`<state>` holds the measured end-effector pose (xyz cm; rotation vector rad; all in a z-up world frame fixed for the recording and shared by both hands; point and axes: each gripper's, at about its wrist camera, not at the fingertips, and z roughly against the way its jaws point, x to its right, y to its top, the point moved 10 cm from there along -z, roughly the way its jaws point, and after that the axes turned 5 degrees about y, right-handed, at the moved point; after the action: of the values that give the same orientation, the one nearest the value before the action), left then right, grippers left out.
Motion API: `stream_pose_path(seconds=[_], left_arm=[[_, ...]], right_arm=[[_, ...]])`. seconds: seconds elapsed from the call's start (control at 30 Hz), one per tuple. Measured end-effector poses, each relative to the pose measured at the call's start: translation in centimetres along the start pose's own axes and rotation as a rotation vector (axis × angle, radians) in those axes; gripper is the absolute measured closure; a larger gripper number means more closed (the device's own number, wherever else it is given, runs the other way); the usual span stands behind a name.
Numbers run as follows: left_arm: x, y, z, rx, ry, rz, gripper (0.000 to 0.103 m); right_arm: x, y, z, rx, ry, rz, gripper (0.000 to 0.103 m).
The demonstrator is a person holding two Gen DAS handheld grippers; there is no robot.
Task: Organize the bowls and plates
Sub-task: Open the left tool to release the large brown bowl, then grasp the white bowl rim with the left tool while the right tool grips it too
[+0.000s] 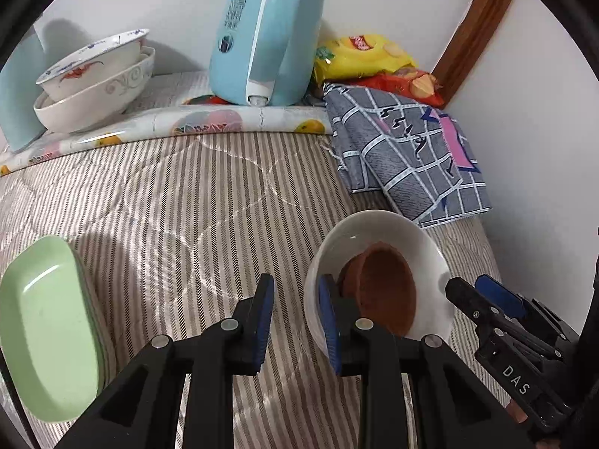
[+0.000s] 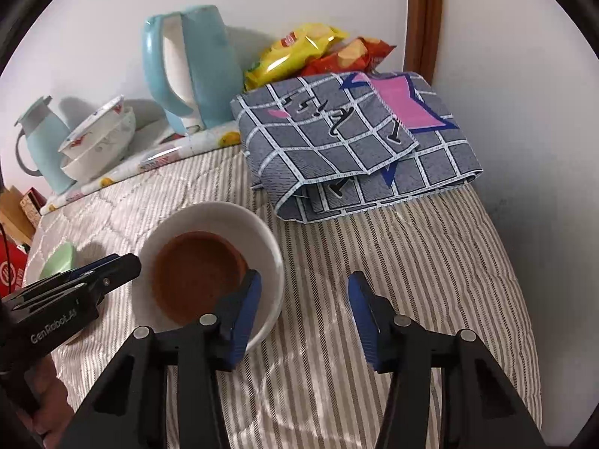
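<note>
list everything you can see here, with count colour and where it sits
white bowl: 1, white, on the striped quilt, near both tools
brown bowl: 1, brown, nested inside the white bowl
green dish: 1, pale green, on the quilt at the left
patterned bowls: 2, white with blue, red and grey motifs, stacked at the back left
kettle: 1, light blue, at the back by the wall
jug: 1, pale blue-green, far left, behind the stacked bowls
snack bags: 2, yellow and red, in the back corner
folded cloth: 1, grey check with pink patch, right rear of the quilt
left tool: 1, black with blue pads, at the white bowl's left rim
right tool: 1, black with blue pads, astride the white bowl's right rim
</note>
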<state>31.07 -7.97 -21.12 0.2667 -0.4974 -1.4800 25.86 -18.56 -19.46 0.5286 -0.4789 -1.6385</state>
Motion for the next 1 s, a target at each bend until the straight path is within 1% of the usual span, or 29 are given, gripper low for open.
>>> stream_pose_path(seconds=[0.13,0.3,0.43,0.57,0.67,0.73,0.87,1.0], left_arm=[[0.1,-0.1,-1.1,-0.024,-0.006,0.012,0.079],[0.5,-0.4,-2.5,-0.065,0.004,-0.009,0.079],[0.7,-0.4,-3.1,-0.073,0.021,-0.036,0.079],[0.7,-0.4,-3.7,-0.091,0.026,-0.033,0.079],[0.7,-0.3,-3.8,-0.092,0.015,-0.024,0.079],[0.7,-0.3,-3.8,-0.087,0.012,-0.025,0.079],[0.7,-0.2,-3.8,-0.088,0.003,-0.016,0.079],[0.7,-0.2,-3.8,-0.071,0.0,-0.013,0.079]], right_arm=[[-0.1,-0.2,-1.4,-0.039,-0.006,0.007,0.058],[-0.2,-0.6,-2.8,-0.085,-0.02,0.01,0.06],[-0.3,-0.7,-3.6,-0.096,-0.033,0.016,0.06],[-0.4,-0.7,-4.2,-0.114,-0.042,0.028,0.06],[-0.5,-0.8,-4.6,-0.125,-0.044,0.042,0.06],[-0.5,-0.8,-4.6,-0.12,-0.047,0.045,0.058],[-0.2,-0.7,-4.9,-0.13,-0.017,0.019,0.058],[-0.2,-0.8,-5.0,-0.139,-0.001,0.01,0.058]])
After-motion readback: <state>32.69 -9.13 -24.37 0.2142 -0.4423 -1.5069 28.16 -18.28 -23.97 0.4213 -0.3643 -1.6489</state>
